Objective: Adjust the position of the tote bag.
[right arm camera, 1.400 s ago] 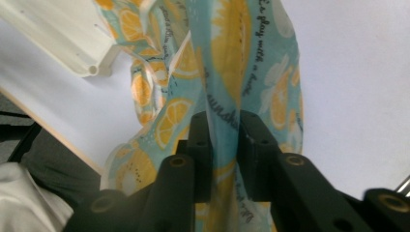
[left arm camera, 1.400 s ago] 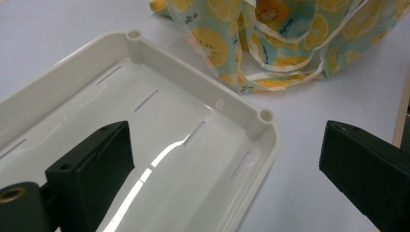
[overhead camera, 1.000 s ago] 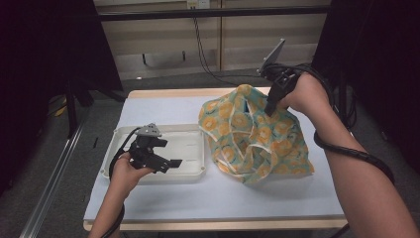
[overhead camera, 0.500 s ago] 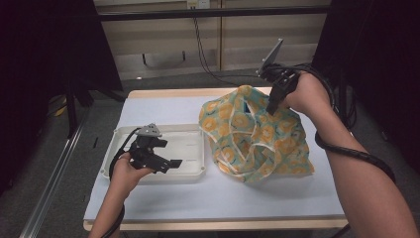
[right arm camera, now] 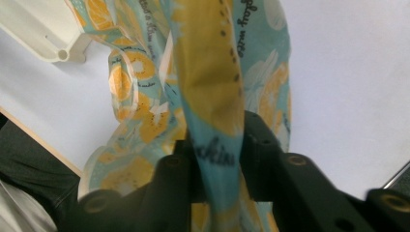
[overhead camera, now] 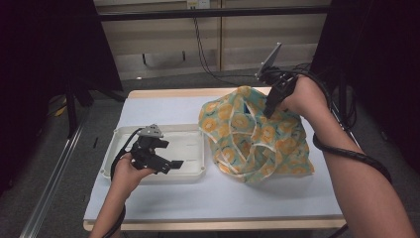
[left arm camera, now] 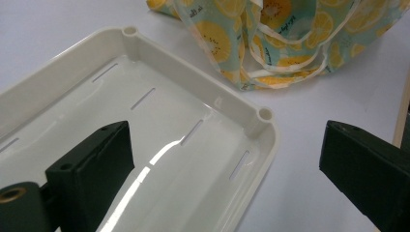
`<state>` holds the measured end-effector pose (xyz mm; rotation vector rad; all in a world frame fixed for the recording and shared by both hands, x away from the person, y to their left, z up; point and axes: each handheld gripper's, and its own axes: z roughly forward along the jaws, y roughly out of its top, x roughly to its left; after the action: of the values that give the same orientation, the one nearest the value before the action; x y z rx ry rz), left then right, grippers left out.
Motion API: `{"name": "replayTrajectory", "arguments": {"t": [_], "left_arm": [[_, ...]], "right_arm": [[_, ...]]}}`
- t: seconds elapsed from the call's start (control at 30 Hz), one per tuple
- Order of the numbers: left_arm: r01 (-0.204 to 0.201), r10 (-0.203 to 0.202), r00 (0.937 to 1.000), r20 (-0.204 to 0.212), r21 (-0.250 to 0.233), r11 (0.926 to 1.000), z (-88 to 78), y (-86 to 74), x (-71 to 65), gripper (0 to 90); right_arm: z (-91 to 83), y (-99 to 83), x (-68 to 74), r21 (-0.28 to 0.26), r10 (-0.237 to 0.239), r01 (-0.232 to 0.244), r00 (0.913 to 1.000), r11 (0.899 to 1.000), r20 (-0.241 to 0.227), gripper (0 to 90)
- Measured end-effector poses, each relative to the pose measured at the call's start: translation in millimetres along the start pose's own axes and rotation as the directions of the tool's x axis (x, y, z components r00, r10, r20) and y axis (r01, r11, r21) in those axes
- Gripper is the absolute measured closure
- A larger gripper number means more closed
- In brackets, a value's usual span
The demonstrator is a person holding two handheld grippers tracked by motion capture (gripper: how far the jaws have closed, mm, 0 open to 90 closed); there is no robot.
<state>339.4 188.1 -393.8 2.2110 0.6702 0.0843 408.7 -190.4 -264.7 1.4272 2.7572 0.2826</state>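
Right gripper (overhead camera: 270, 106) clamped on teal lemon-print cloth (overhead camera: 252, 136) near table's far edge; left gripper (overhead camera: 171, 162) open over white plastic tray (overhead camera: 195, 173). Next, probably: lifting cloth trayward.

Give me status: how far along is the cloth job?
Done: the right gripper is shut on a fold of the fruit-print cloth, lifting its top edge. In hand: most of the cloth rests bunched on the table, beside the white tray. Left: the tray holds nothing, and the left gripper hovers open over it; the cloth probably goes in next.
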Motion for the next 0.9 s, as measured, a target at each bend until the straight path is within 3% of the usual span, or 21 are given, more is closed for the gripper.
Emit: {"name": "replayTrajectory", "arguments": {"t": [0.17,0.33,0.43,0.5,0.53,0.6,0.67,0.7,0.8,0.9], "left_arm": [[0.007,-0.007,1.0,0.0,-0.005,1.0,-1.8,-1.8,3.1,4.9],[0.011,-0.011,0.9999,0.0,0.002,0.9999,-1.4,-2.5,4.4,4.9],[0.012,-0.012,0.9999,0.004,-0.002,0.9999,-0.8,-2.5,4.3,4.9],[0.012,-0.012,0.9999,-0.001,-0.002,0.9999,-0.7,-2.2,4.0,4.9],[0.011,-0.011,0.9999,0.0,-0.003,0.9999,-0.4,-2.1,3.8,4.9],[0.009,-0.009,0.9999,0.006,0.002,1.0,0.0,-1.7,3.3,4.9],[0.006,-0.006,1.0,0.0,0.004,1.0,0.9,-1.6,2.8,4.9],[0.004,-0.004,1.0,0.001,0.01,0.9999,0.9,-1.4,2.8,4.9],[0.007,-0.007,1.0,0.003,0.005,1.0,1.9,-1.8,3.0,4.8],[0.008,-0.009,0.9999,0.01,0.004,1.0,2.1,-2.1,3.7,4.8]], "right_arm": [[0.2,1.5,4.8,0.012,-0.069,0.069,0.9975,0.998,0.011,90.0],[-1.3,0.5,5.5,0.004,-0.146,0.146,0.9893,0.989,0.011,90.0],[-2.4,-1.5,5.4,-0.006,-0.225,0.225,0.9744,0.974,0.01,90.0],[-3.5,-2.6,7.1,-0.009,-0.311,0.312,0.9497,0.95,0.033,90.0],[-4.1,-3.0,8.3,-0.012,-0.329,0.33,0.9435,0.944,0.038,90.0],[-5.3,-3.1,9.8,-0.009,-0.382,0.382,0.9231,0.924,0.047,90.0],[-7.2,-2.9,10.0,-0.01,-0.408,0.409,0.9115,0.912,0.052,90.0],[-7.6,-3.0,11.1,-0.012,-0.444,0.445,0.8945,0.896,0.056,90.0],[-8.7,-3.0,12.1,-0.014,-0.51,0.512,0.8576,0.859,0.063,90.0],[-8.5,-0.7,14.0,-0.014,-0.554,0.556,0.8297,0.831,0.07,90.0]]}}
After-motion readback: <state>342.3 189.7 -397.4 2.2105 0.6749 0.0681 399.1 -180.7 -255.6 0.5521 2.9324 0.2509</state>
